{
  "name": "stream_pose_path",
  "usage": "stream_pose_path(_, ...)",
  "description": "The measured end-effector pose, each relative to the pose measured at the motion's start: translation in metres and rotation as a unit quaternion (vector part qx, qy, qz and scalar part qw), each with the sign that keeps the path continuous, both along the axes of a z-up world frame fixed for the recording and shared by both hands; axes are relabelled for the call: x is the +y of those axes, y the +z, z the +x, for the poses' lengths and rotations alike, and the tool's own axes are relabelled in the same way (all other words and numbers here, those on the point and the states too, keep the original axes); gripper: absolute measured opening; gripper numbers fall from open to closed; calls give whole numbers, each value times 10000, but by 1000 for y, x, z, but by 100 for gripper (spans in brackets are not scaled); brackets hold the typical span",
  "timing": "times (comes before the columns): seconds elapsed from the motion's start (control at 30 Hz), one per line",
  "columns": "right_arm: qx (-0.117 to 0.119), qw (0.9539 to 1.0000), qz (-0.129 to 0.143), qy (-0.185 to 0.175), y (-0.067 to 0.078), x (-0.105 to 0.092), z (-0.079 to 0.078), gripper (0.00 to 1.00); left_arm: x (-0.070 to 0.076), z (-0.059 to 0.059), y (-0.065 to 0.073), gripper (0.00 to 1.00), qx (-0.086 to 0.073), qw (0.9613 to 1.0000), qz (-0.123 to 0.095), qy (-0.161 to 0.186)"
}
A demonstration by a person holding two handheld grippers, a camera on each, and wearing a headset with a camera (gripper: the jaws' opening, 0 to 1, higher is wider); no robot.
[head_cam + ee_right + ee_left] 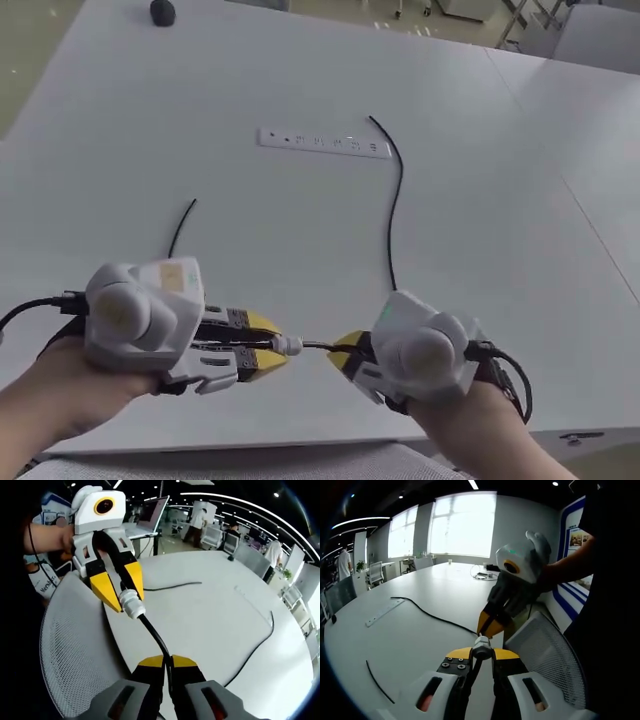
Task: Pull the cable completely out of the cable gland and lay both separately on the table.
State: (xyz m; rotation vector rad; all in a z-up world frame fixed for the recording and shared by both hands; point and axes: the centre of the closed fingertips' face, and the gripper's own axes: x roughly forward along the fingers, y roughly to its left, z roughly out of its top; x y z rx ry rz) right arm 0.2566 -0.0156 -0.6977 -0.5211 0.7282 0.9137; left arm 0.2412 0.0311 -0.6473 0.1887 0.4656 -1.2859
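A white cable gland (290, 346) is pinched between the yellow jaw tips of my left gripper (272, 345), just above the table's near edge. A thin black cable (315, 346) runs out of the gland to my right gripper (345, 352), which is shut on it a short way off. In the left gripper view the gland (481, 647) sits at my left gripper's (481, 654) tips, and the right gripper (489, 626) faces it closely. In the right gripper view the cable (152, 632) rises from my right gripper (167, 661) to the gland (131, 604), held by the left gripper (125, 592).
A long black cable (396, 200) and a short one (183, 225) lie on the white table (480, 250). A white power strip (325, 142) lies farther back, a dark object (162, 12) at the far edge. A white mesh chair (545, 655) stands below the grippers.
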Motion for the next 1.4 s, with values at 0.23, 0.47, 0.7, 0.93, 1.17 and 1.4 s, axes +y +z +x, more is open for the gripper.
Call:
stream_pose_path(0.23,-92,9996,2,250,1,2,-4,0,4,2,-3,15,-11,10000,51,50)
stream_pose_path(0.47,-280,9989,107,361,17,8,-8,3,9,5,-2,15,28,9999,10,120)
stream_pose_path(0.7,-829,9929,-138,841,41,34,-7,5,9,7,1,15,9,9999,-19,119)
stream_pose_path(0.93,-1162,9852,-618,1096,36,44,-5,1,6,5,2,15,-16,10000,-9,82)
stream_pose_path(1.17,-1132,9884,-417,920,38,42,-4,0,5,6,5,15,-43,9999,-56,113)
stream_pose_path(1.4,-961,9935,-231,565,40,39,-1,0,3,6,8,15,-80,9999,-86,101)
